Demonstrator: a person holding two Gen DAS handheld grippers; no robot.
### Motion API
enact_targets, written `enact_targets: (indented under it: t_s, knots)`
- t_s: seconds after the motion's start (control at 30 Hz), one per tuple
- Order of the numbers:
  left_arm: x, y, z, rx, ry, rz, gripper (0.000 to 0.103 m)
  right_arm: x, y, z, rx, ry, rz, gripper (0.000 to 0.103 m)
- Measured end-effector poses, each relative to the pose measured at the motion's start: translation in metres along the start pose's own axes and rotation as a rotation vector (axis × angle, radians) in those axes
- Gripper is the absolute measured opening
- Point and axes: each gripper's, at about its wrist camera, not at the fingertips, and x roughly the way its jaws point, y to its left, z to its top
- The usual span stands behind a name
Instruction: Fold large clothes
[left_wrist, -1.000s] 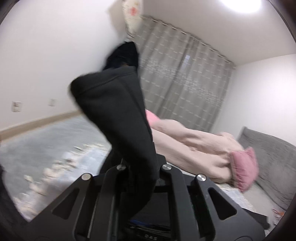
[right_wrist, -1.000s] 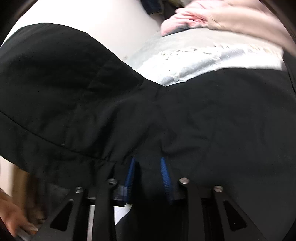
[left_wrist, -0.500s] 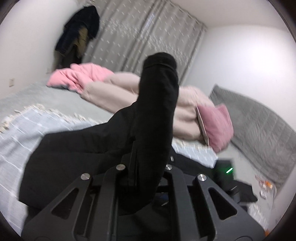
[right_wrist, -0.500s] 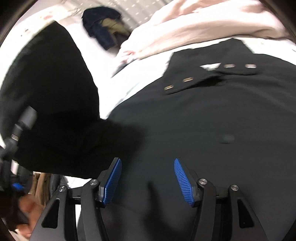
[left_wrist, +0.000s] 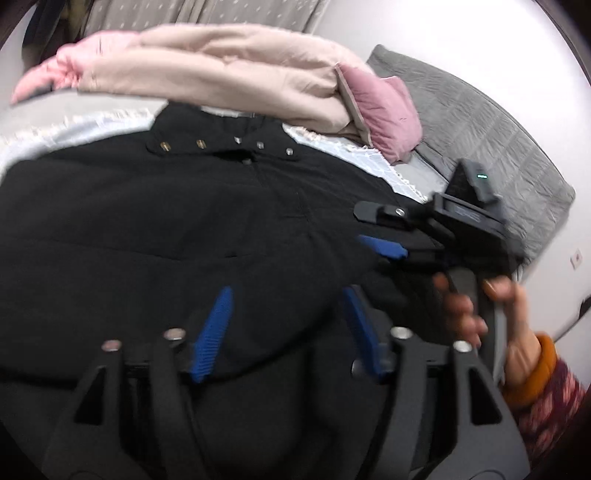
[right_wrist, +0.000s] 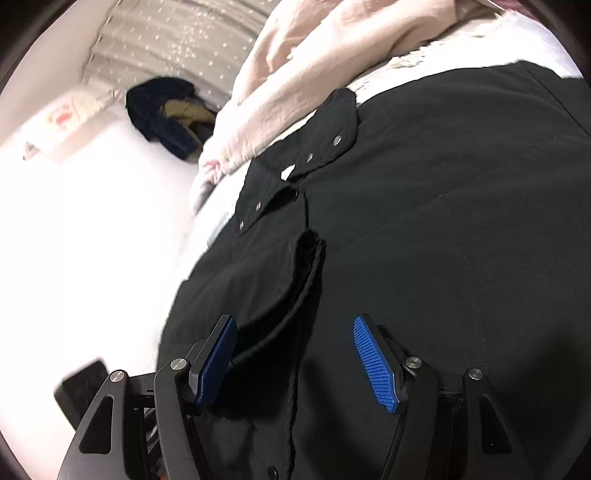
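Both grippers have let go since the earlier frames: the sleeve that the left one held up a second ago now lies folded across the chest of the black coat, and the view has dropped from the room down onto the bed.

Largest first, the bed carries the coat spread flat, front up, collar toward a pile of beige and pink bedding. A grey quilted cover lies off to one side. The folded sleeve rests on the coat body with its cuff pointing at the snap-studded collar.

The left gripper hovers with its blue pads spread wide and nothing between them. The right gripper is likewise released, the sleeve lying loose in its gap.

The coat looks thick, soft and fairly heavy, so it should drape and sag rather than hold a crease; the hem corners or the far shoulder seam seem the best places to pinch next.

No containers are in view
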Motion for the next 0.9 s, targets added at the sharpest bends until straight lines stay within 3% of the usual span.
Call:
enact_targets:
  t_s: [0.1, 0.2, 0.27, 0.37, 0.4, 0.43, 0.5, 0.57, 0.63, 0.77, 0.9]
  knots:
    - [-0.04, 0.021, 0.004, 0.02, -0.06, 0.061, 0.073, 0.007, 0.0, 0.007, 0.026, 0.014, 0.029, 0.067]
    - [-0.069, 0.057, 0.007, -0.028, -0.129, 0.179, 0.073, 0.029, 0.007, 0.015, 0.02, 0.041, 0.047, 0.067]
    - [-0.077, 0.082, 0.008, -0.056, -0.155, 0.278, 0.073, 0.046, 0.016, 0.017, -0.014, 0.044, -0.043, 0.063]
    - [-0.083, 0.106, 0.005, -0.08, -0.186, 0.386, 0.057, 0.069, 0.037, 0.017, -0.121, 0.053, -0.179, 0.032]
    - [-0.084, 0.111, 0.005, -0.079, -0.192, 0.408, 0.048, 0.072, 0.043, 0.018, -0.165, 0.046, -0.229, 0.015]
    - [-0.083, 0.115, 0.006, -0.077, -0.198, 0.431, 0.044, 0.072, 0.05, 0.019, -0.199, 0.036, -0.241, 0.011]
    - [-0.078, 0.121, 0.007, -0.077, -0.199, 0.462, 0.023, 0.063, 0.066, 0.023, -0.264, -0.011, -0.243, 0.01]
    - [-0.067, 0.127, 0.009, -0.084, -0.178, 0.466, 0.016, 0.047, 0.083, 0.029, -0.341, -0.082, -0.261, 0.009]
    - [-0.052, 0.131, 0.006, -0.086, -0.128, 0.469, 0.016, 0.041, 0.091, 0.035, -0.387, -0.111, -0.315, 0.009]
    - [-0.026, 0.139, -0.007, -0.08, -0.037, 0.487, 0.016, 0.052, 0.077, 0.033, -0.436, -0.05, -0.429, 0.011]
    - [-0.024, 0.136, -0.009, -0.069, -0.026, 0.502, 0.016, 0.075, 0.059, 0.028, -0.515, -0.027, -0.584, 0.023]
